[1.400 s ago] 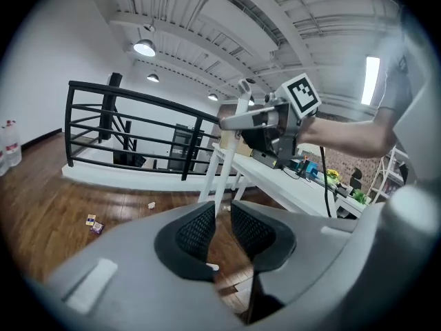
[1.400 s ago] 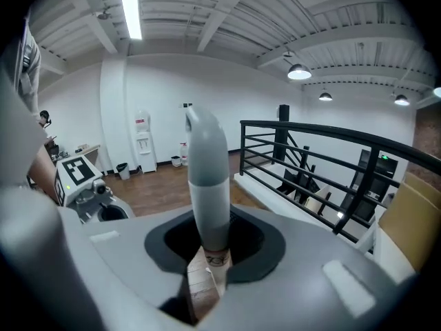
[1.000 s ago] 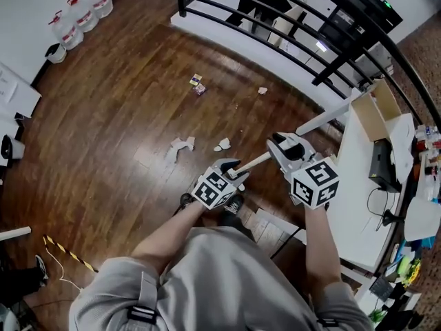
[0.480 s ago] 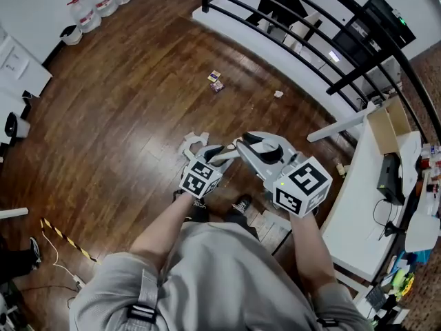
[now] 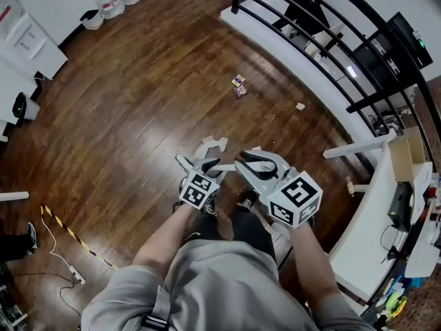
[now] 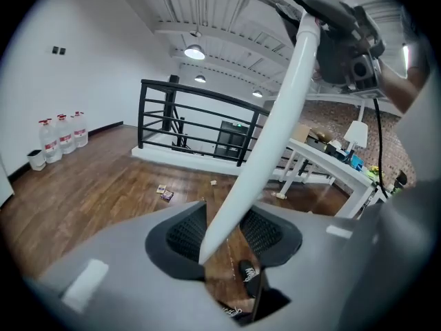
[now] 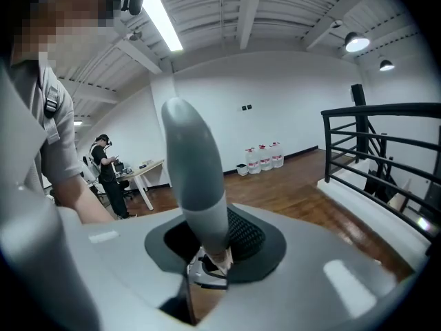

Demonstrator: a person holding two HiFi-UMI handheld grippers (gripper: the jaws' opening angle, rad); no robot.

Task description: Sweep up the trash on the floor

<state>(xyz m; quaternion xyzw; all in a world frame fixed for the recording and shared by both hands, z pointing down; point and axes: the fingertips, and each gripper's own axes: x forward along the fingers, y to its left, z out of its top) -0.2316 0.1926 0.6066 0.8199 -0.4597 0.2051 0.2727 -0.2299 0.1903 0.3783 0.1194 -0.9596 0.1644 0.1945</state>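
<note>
**Head view.** The person stands on a dark wood floor (image 5: 131, 95) with both grippers low in front of the body. The left gripper (image 5: 210, 164) and the right gripper (image 5: 249, 163) sit close together on one white pole (image 5: 226, 167), of which only a short piece shows between them. The tool's head is hidden behind the left gripper. A toothed strip (image 5: 183, 164) beside it may belong to the head, though it is too small to tell. The trash lies on the floor ahead:
- torn white paper scraps (image 5: 210, 144) just beyond the grippers
- a small packet (image 5: 238, 81) farther off
- a crumpled bit (image 5: 300, 106) near the black railing (image 5: 324, 33)

A desk (image 5: 372, 212) is cut off at the right edge.

**Left gripper view.** The jaws are closing with the white pole (image 6: 275, 126) between them, and the ribbed pads seem to press its sides. The pole rises to the right gripper (image 6: 344, 40) at the top. Its lower end vanishes behind the jaw bodies. A shoe (image 6: 249, 273) shows through the gap, and the packet (image 6: 165, 193) lies well ahead on the floor.

**Right gripper view.** The jaws are clamped on the pole's grey grip (image 7: 196, 178), which blocks the middle of the picture. Water bottles (image 7: 265, 157) stand by the far wall.
</note>
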